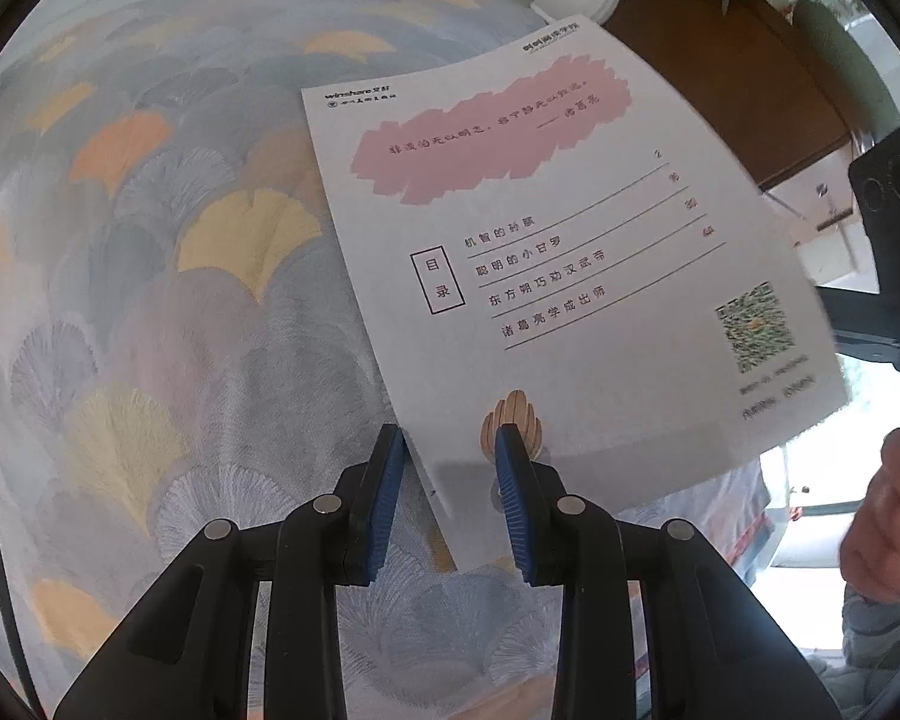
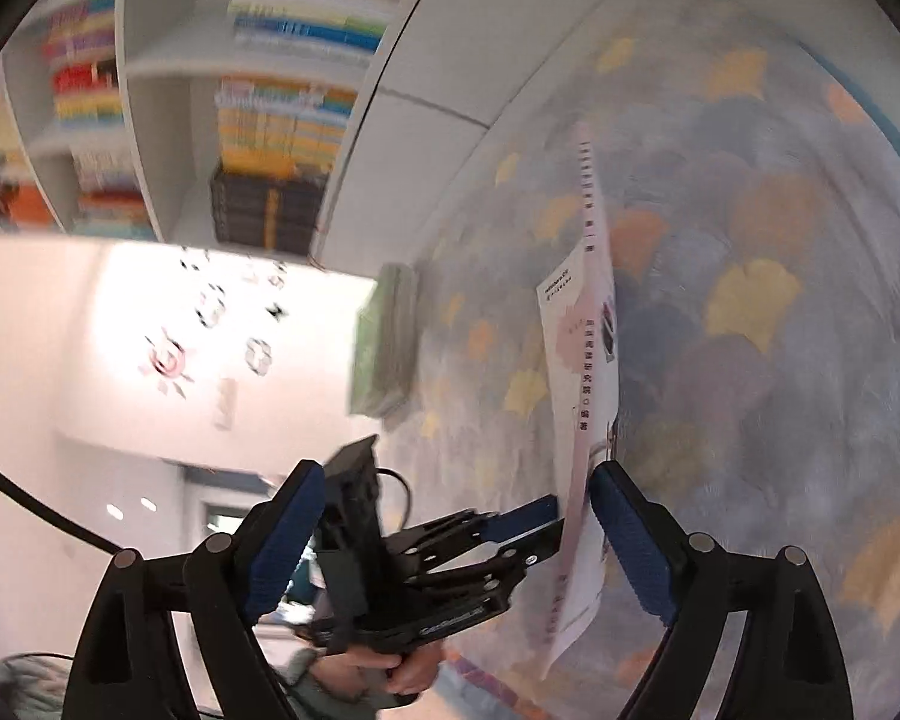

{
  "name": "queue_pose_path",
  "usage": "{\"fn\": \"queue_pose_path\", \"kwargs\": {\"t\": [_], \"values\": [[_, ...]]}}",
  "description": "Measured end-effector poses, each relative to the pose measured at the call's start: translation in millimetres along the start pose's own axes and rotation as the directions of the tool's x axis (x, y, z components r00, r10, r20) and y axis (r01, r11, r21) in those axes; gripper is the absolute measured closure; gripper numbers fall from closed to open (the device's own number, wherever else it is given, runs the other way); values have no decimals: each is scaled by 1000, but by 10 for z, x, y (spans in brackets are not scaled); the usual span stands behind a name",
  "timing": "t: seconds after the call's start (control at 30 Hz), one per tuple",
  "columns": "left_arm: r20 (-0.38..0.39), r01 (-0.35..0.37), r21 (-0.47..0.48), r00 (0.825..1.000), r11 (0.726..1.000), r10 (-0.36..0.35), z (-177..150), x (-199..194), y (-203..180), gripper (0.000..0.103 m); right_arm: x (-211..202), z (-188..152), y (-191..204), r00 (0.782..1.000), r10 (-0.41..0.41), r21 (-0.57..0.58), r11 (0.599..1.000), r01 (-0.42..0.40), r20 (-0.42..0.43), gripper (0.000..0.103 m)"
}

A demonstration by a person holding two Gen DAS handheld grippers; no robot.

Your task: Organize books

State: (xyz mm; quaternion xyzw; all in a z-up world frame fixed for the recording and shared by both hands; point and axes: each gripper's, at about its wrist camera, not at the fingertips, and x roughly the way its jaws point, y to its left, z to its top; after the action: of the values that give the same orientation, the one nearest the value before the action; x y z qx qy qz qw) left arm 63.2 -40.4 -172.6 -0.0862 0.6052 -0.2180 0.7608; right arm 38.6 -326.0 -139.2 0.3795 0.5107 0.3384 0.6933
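The thin white booklet [image 1: 558, 252] hangs tilted in the air above the leaf-patterned cloth [image 1: 150, 276], pinched at its lower edge by the left gripper [image 1: 450, 480]. Its 2 blue pads [image 1: 384, 498] look set either side of that edge, though a gap shows, so the hold seems light. The right gripper [image 2: 450, 546] stands wide open beside the booklet, gripping nothing. I judge it light, floppy and smooth — best taken at the stiffer spine, squarely. A green book [image 2: 387, 342] lies on the cloth, well apart.
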Motion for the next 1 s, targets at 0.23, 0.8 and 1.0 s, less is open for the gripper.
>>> {"fn": "queue_pose_path", "kwargs": {"t": [0.23, 0.8, 1.0], "values": [[20, 10, -8, 1000, 1000, -10, -63, -39, 80, 74, 265, 133, -346, 993, -113, 50, 992, 114, -30, 29], [316, -294, -306, 866, 906, 388, -825, -1775, 1141, 77, 1098, -724, 1672, 873, -488, -612, 686, 393, 14, 61], [220, -421, -351, 831, 836, 511, -1113, -1964, 1760, 77, 1891, -1369, 1860, 889, -410, -663, 726, 183, -204, 51]]}}
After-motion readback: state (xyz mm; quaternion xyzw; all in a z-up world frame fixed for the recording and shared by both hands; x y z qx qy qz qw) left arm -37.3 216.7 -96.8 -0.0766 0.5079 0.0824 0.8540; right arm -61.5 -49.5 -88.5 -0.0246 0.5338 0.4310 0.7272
